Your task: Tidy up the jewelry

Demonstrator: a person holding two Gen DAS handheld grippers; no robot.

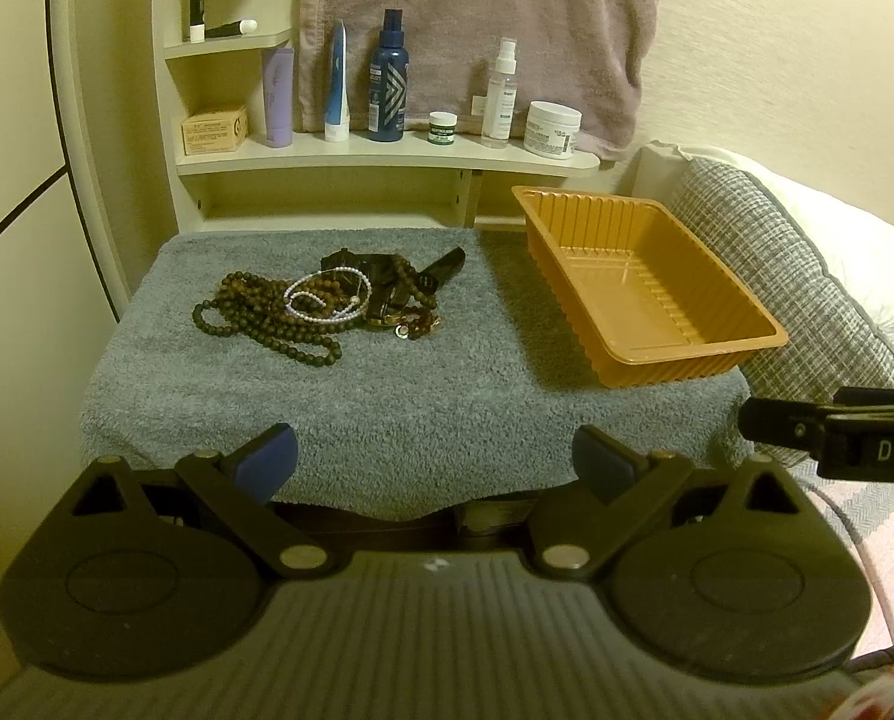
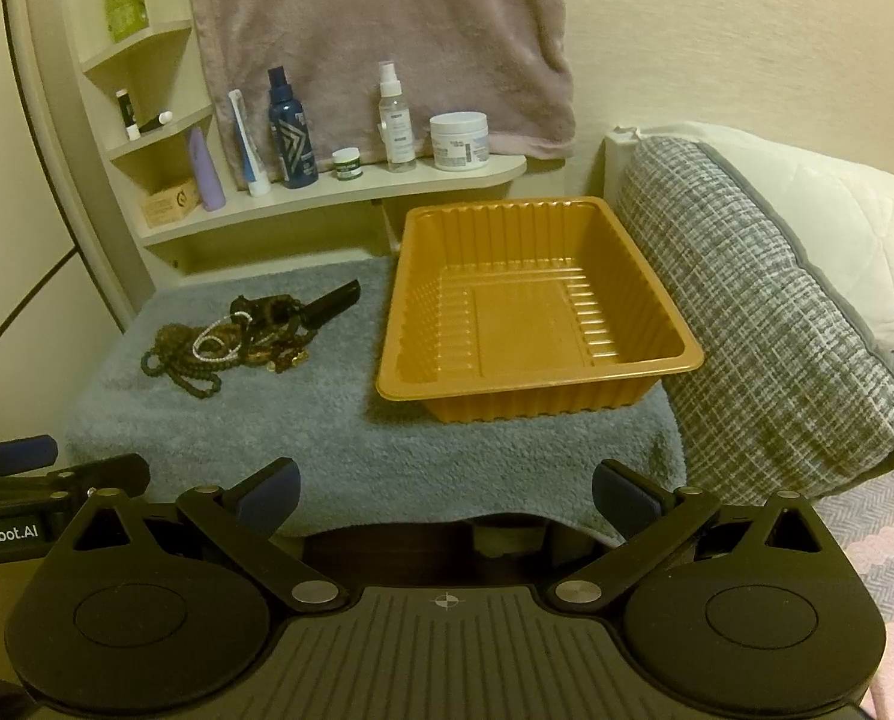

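A grey towel [image 1: 387, 414] covers the surface, hanging over its near edge. On its right half stands an orange tray [image 1: 687, 360], a deep plastic one with ribbed walls and a flat rim, nothing in it; its near right corner reaches the towel's edge.

Left of the tray, and apart from it, the jewelry [image 1: 321, 300] lies in one tangled heap on the towel. The largest piece is a long strand of dark brown beads [image 1: 267, 330], looped several times and spilling toward the near left. Over it lies a smaller loop of white pearls [image 1: 321, 294], coiled on itself. Behind sits a black watch [image 1: 387, 276] whose strap points to the far right, and at the heap's near right are some reddish-brown beads [image 1: 423, 321] with a small gold-coloured bit.

The left gripper [image 1: 435, 459] hangs near the towel's front edge, its jaws spread wide with blue pads, holding nothing. The right gripper [image 2: 447, 489] is likewise at the near edge, facing the tray, its jaws wide apart and bare.

A shelf [image 1: 387, 159] at the far side carries bottles and jars, with a mauve cloth [image 1: 477, 30] hung behind. A grey woven pillow [image 2: 765, 330] leans just right of the tray.
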